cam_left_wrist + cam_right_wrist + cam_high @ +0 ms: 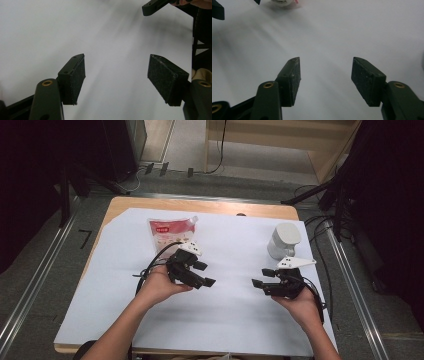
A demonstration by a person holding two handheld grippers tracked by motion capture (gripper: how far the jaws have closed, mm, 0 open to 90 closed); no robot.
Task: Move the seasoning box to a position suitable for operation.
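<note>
hovering empty with jaws spread, the left gripper point(200, 275) sits just in front of the refill pouch point(171, 231), whose length runs toward the desk's far edge, nearer than the likewise spread right gripper point(264, 279)

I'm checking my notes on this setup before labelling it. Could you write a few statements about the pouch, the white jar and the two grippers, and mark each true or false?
1. The left gripper holds the pouch. False: its jaws are open with nothing between them, and the pouch lies beyond it on the sheet.
2. The right gripper is open and empty. True.
3. The white jar stands beyond the right gripper. True.
4. The pouch stands beside the jar. False: they are far apart, the pouch at the left, the jar at the right.
5. Both grippers point toward each other. True.
</note>
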